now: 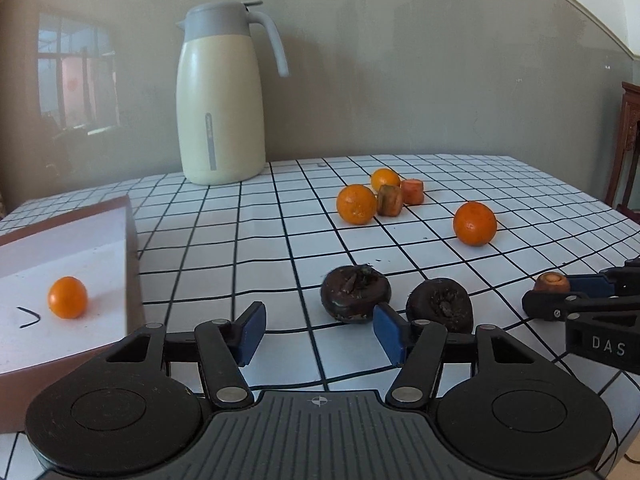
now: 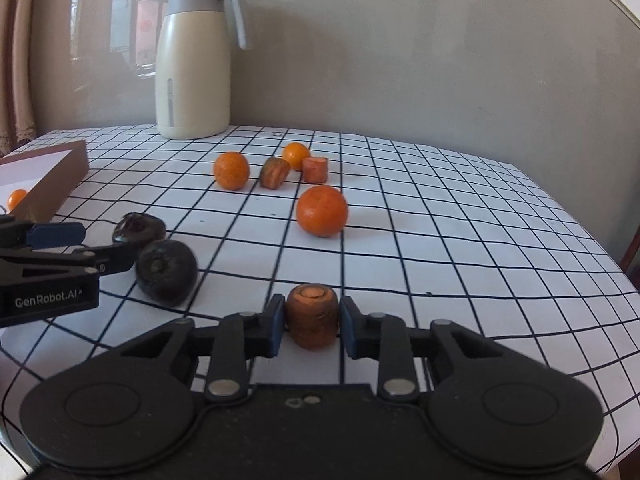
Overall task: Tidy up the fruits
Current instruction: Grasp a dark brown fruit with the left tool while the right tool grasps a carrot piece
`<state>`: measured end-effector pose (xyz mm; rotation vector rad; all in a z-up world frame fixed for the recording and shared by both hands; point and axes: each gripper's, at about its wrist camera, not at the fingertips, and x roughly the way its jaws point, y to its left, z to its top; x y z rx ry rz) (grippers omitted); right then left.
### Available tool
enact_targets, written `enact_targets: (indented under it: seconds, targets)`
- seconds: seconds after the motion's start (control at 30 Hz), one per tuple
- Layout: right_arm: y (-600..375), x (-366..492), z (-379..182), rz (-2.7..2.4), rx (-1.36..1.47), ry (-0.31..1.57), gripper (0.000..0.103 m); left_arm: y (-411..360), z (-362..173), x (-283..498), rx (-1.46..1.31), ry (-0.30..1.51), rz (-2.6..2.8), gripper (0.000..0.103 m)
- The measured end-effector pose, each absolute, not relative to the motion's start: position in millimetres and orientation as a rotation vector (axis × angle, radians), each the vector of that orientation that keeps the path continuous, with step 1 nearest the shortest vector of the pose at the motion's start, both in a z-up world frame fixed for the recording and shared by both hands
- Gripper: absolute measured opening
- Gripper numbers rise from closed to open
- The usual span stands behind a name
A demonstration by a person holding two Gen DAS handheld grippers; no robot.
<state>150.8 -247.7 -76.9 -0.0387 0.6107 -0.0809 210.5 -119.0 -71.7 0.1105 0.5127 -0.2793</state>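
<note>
My right gripper (image 2: 313, 322) was clamped on a short carrot stub (image 2: 313, 316), pads touching both flanks, cut end facing up and away, the stub down at the checked tablecloth (image 2: 440, 220). My left gripper (image 1: 319, 330) stood part open with nothing between its pads, just short of two dark round fruits (image 1: 355, 294), the right pad (image 1: 390, 334) just in front of the nearer one (image 1: 439, 304); I couldn't tell if it touched. The box (image 1: 132, 256) sat to the left with one small orange (image 1: 67, 297) already inside. Three more oranges lay loose further back, the closest one (image 2: 322, 211) apart from the other two, which sat by two more carrot pieces (image 2: 315, 169) near the jug (image 1: 222, 96). I judged the carrot stub stiff, light and rough-skinned, so a side pinch across the middle should hold without slip. The dark fruits looked wrinkled and maybe soft, so I'd take them across the widest part with a gentle squeeze. The oranges looked smooth and round, likely to roll; grip across the equator, not high up. Most of the sorting was still undone.
</note>
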Motion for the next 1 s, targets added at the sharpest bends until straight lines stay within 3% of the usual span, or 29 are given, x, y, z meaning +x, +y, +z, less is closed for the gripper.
enact_targets:
  seconds: [0.1, 0.6, 0.67, 1.0]
  targets:
    - [-251, 152, -77, -0.078, -0.034, 0.609, 0.020, -126, -72, 214, 0.117, 0.530, -0.289, 0.052]
    - [-249, 152, -78, -0.083, -0.040, 0.609, 0.020, -146, -70, 227, 0.120, 0.587, -0.307, 0.052]
    - [-250, 152, -78, -0.082, -0.032, 0.608, 0.020, -145, -71, 226, 0.113, 0.582, -0.299, 0.042]
    - [-245, 151, -72, -0.068, -0.034, 0.587, 0.020, -134, -67, 217, 0.123, 0.577, -0.281, 0.042]
